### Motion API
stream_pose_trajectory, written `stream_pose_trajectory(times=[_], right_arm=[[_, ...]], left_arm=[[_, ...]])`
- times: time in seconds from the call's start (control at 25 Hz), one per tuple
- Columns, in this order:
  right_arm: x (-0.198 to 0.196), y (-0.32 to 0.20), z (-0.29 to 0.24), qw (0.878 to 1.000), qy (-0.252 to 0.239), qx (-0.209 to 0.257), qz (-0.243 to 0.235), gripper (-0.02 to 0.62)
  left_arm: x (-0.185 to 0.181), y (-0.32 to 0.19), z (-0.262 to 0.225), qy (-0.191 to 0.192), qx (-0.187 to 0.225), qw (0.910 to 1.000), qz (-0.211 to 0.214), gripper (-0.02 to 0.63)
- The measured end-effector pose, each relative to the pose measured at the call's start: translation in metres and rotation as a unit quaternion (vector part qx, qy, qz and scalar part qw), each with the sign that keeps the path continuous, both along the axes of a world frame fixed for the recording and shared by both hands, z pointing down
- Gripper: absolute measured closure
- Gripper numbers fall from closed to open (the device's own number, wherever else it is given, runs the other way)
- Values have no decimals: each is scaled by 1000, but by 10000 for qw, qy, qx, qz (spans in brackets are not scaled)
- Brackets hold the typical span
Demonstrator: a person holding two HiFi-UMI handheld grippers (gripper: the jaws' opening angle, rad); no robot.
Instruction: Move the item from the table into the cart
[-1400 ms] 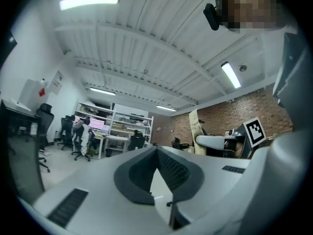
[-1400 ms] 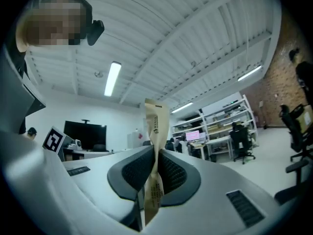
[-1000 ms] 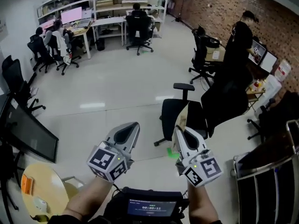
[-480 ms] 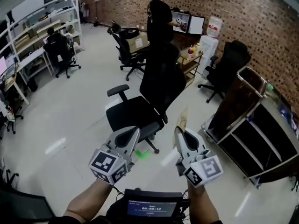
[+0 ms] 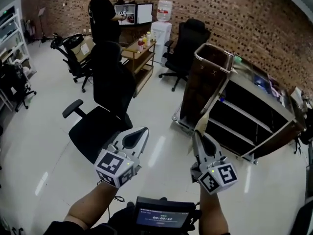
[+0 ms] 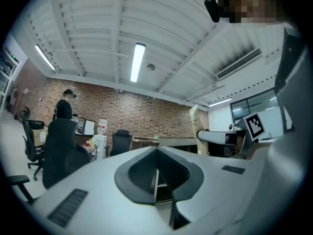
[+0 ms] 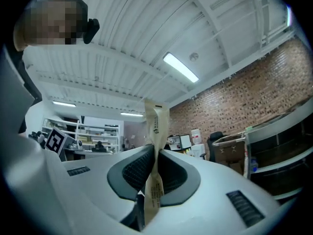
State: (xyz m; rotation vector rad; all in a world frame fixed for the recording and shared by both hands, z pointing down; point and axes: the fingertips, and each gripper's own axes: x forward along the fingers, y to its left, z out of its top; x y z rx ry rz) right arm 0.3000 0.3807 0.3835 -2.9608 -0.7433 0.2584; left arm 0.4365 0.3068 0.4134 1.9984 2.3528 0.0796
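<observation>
My right gripper point(image 5: 198, 134) is shut on a thin beige paper packet point(image 5: 200, 123), which sticks up past the fingertips. In the right gripper view the packet point(image 7: 156, 131) stands upright, pinched between the two dark pads of that gripper point(image 7: 155, 155). Beside it at the same height, my left gripper point(image 5: 140, 134) is shut with nothing in it; its own view shows the jaws point(image 6: 156, 151) closed to a thin slit. The cart point(image 5: 215, 53), dark brown with a metal frame and open shelves, stands on the floor ahead and to the right of the packet.
A black office chair point(image 5: 105, 106) stands just ahead of the left gripper. Further back are another chair point(image 5: 188, 43), a small wooden trolley point(image 5: 139, 58), a water dispenser point(image 5: 162, 18) and a standing person point(image 5: 102, 13) at a desk by the brick wall.
The view has swung to the right: the cart moved from the right edge to ahead right and looms larger. Both grippers keep their pose, with the packet still pinched in the right one.
</observation>
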Motion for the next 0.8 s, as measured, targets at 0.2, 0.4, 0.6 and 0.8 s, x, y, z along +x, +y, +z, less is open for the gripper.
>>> stream_pose_trajectory(times=[0.2,0.4,0.6,0.8], right_arm=[[-131,131,7,9976,-61,-140,671,578],[-220,253,23,9936,-16,40,1126,578],[-276,358,26,9870,-25,48,1606,578],[-313,458,15,9754,17,20,2204,578]], left_arm=[[-118,147,6,48,-153,9972,733,598],[-205,285,12,95,-94,9922,1240,598],[-266,404,15,119,-30,9827,1850,598],[-297,524,6,137,-10,9722,2338,598]])
